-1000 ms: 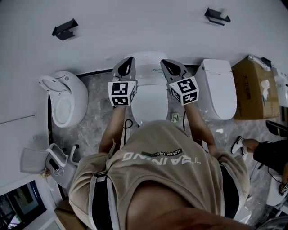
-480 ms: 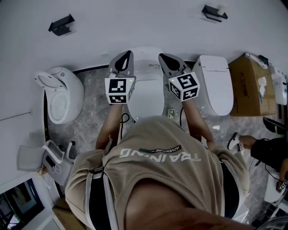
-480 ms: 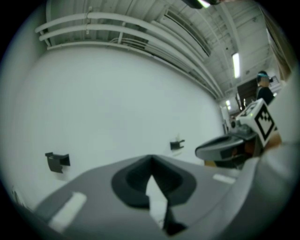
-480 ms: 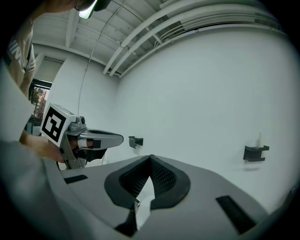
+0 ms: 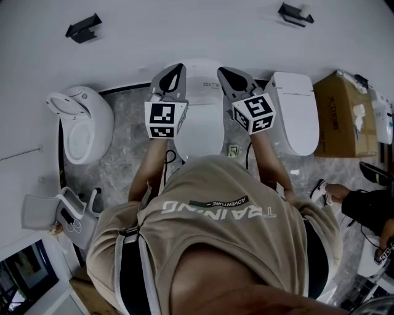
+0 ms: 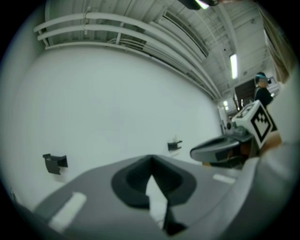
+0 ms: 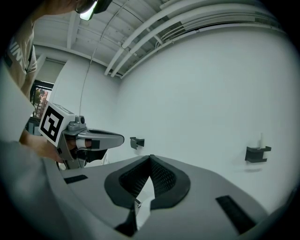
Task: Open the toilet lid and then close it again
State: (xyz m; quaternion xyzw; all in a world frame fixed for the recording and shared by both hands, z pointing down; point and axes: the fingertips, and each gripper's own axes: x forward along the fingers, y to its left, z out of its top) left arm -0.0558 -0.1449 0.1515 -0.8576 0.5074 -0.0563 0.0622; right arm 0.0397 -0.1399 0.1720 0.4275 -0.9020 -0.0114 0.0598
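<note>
In the head view the middle toilet [image 5: 198,138] is white, and its lid lies flat and shut. My left gripper [image 5: 177,67] hangs above the toilet's back left and my right gripper [image 5: 223,71] above its back right. Both point level at the white wall and touch nothing. In the left gripper view the left gripper [image 6: 151,160] has its jaws together with nothing between them, and the right gripper [image 6: 220,147] shows at the right. The right gripper [image 7: 150,159] is likewise shut and empty in its own view, where the left gripper [image 7: 93,138] appears at the left.
A toilet with its lid raised [image 5: 80,126] stands to the left, a shut one [image 5: 298,117] to the right, then a cardboard box [image 5: 341,117]. Two dark brackets [image 5: 82,27] [image 5: 295,12] hang on the wall. Another person's shoe [image 5: 320,191] is at the right.
The left gripper has crept slightly up. The right one keeps its place, both sets of jaws stay shut, and the lid has not moved.
</note>
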